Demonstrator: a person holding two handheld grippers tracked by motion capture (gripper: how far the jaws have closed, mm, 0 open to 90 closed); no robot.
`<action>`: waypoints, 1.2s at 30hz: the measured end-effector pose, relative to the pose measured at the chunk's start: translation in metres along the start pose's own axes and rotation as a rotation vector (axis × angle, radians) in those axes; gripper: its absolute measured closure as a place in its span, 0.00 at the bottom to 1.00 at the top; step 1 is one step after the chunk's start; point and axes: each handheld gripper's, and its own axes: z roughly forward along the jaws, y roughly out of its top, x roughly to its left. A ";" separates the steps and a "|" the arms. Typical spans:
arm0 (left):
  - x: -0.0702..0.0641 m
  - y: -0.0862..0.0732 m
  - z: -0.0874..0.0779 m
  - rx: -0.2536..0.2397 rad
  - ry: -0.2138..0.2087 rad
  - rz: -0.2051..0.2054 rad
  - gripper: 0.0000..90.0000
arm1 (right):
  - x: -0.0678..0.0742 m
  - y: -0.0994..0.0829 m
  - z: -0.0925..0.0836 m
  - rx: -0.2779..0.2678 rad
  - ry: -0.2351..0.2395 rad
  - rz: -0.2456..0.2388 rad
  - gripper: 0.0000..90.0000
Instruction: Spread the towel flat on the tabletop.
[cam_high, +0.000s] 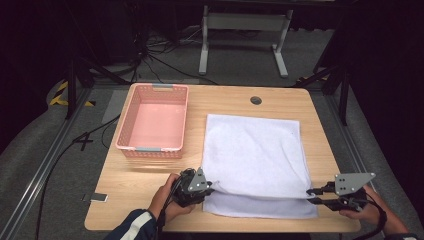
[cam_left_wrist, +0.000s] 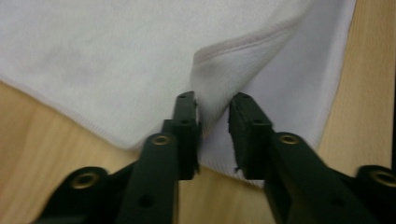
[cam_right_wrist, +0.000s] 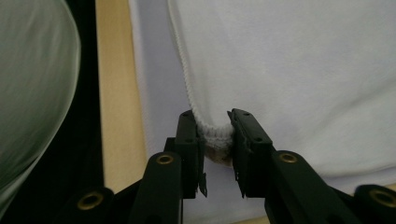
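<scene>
High view: white towel (cam_high: 255, 160) lies on the worktop (cam_high: 230, 100) right of the pink basket (cam_high: 152, 120); left gripper (cam_high: 207, 189) and right gripper (cam_high: 312, 195) hold its upper layer's near corners.

Left gripper view: jaws grasping a towel corner (cam_left_wrist: 212, 93). Lift level.

Right gripper view: jaws clenched on the hem (cam_right_wrist: 212, 130). Keep both edges taut and matched.

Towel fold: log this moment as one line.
stage: folding | left gripper: pinching towel corner | right gripper: pinching other near corner | basket: empty
</scene>
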 end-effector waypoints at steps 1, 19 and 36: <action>-0.002 -0.002 -0.003 -0.004 -0.008 -0.005 0.77 | 0.004 -0.004 0.002 0.016 0.007 -0.004 0.82; 0.022 0.034 0.045 0.032 -0.140 -0.069 0.45 | 0.009 -0.001 0.002 0.022 -0.024 0.057 0.79; -0.014 0.003 0.007 0.022 -0.172 -0.023 0.54 | 0.023 -0.012 0.013 0.175 0.077 0.038 0.64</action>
